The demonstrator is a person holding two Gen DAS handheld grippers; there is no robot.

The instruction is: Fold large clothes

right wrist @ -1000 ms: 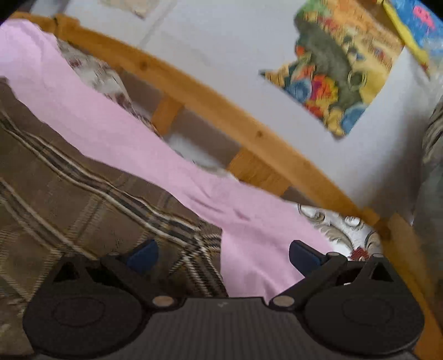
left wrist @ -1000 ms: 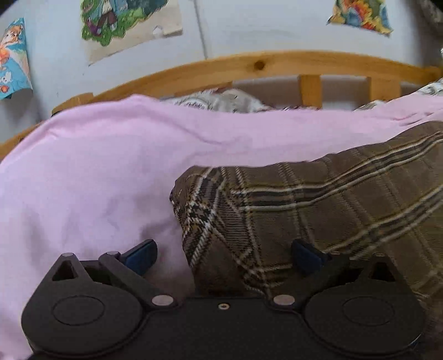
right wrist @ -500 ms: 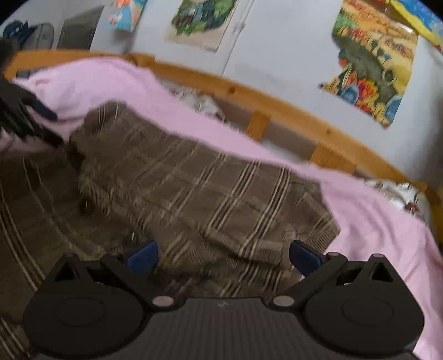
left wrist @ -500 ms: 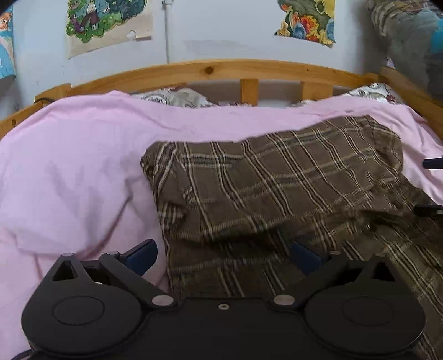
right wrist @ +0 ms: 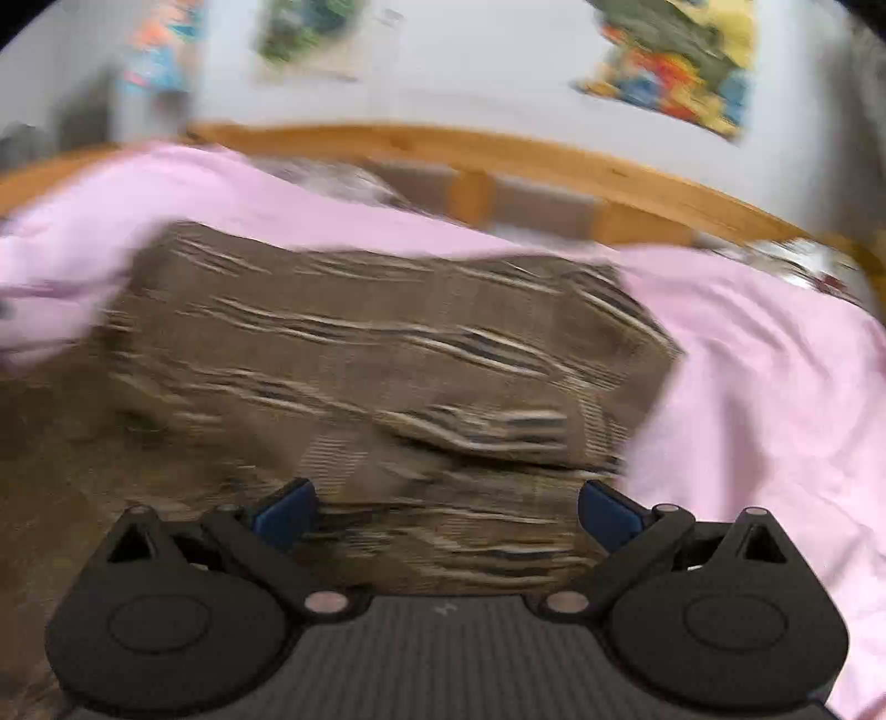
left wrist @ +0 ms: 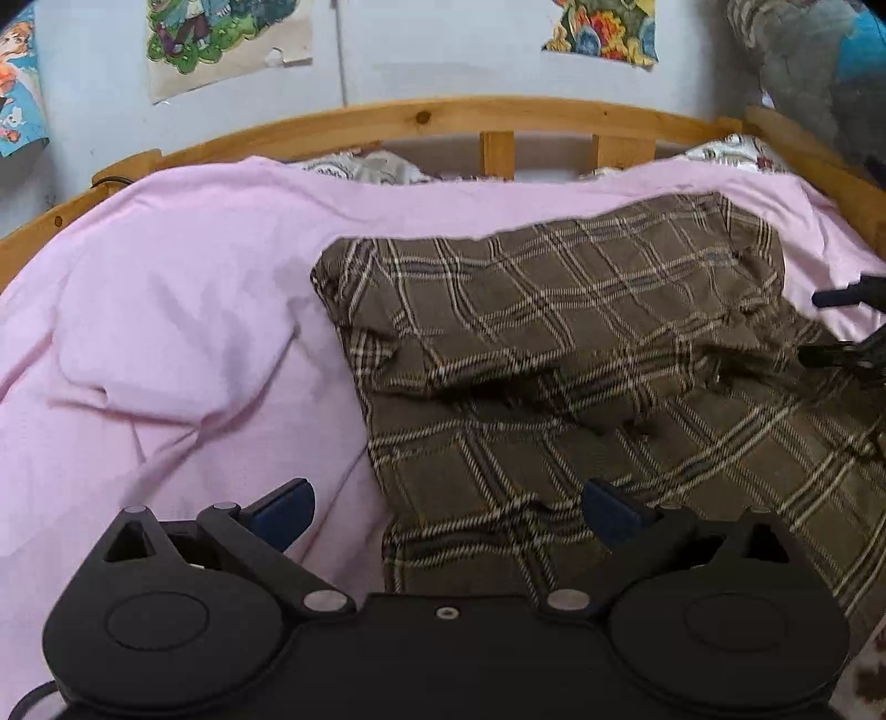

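Note:
A brown plaid garment (left wrist: 554,354) lies on a pink sheet (left wrist: 166,343). Its far part is folded back over the near part, leaving a thick fold across the middle. My left gripper (left wrist: 448,507) is open and empty, hovering above the garment's near left edge. My right gripper (right wrist: 446,507) is open and empty above the garment's near right part (right wrist: 387,360); this view is motion-blurred. The right gripper's fingers (left wrist: 847,321) show at the right edge of the left wrist view, beside the fold.
A wooden bed rail (left wrist: 443,119) curves behind the sheet, with slats and a patterned pillow (left wrist: 365,166) under it. Posters hang on the pale wall (left wrist: 432,44). Dark fabric (left wrist: 803,61) hangs at the far right.
Both grippers have pulled back and up from the garment's far corners, so the whole folded part now shows. Both stay open. The right gripper is still moving.

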